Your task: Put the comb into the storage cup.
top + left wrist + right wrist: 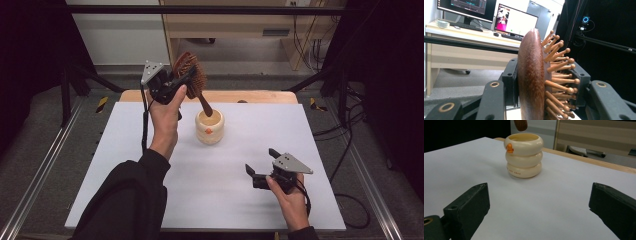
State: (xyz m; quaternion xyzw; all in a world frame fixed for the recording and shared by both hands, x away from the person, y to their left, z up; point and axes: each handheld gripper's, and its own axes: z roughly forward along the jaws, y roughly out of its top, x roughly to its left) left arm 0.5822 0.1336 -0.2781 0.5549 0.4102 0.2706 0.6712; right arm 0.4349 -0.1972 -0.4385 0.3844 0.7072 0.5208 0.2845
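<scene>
High view shows the left gripper (176,82) raised above the far part of the white surface (125,165), its jaws clamped on the head of a wooden hairbrush (192,74), one jaw against the smooth back and the other among the pegs, as the left gripper view makes plain. The brush hangs tilted, its handle pointing down and its tip at or just over the mouth of the cream cup (210,127), a ringed holder with a small orange mark on its side (clear in the right gripper view). Whether the tip has entered the opening cannot be told from these pictures. The step in hand looks like standing the brush in the cup, handle first. To do it well, the handle should be brought more upright and centred over the opening before it goes down, so the tip does not catch the rim and tip the light cup; the jaws should let go only once the handle rests inside and the head leans steadily on the rim. The right gripper (262,170) rests low on the near right of the surface, its jaws apart and holding nothing, well apart from the cup; it could steady the cup if needed. Counted: one hairbrush, one cup, two grippers.
</scene>
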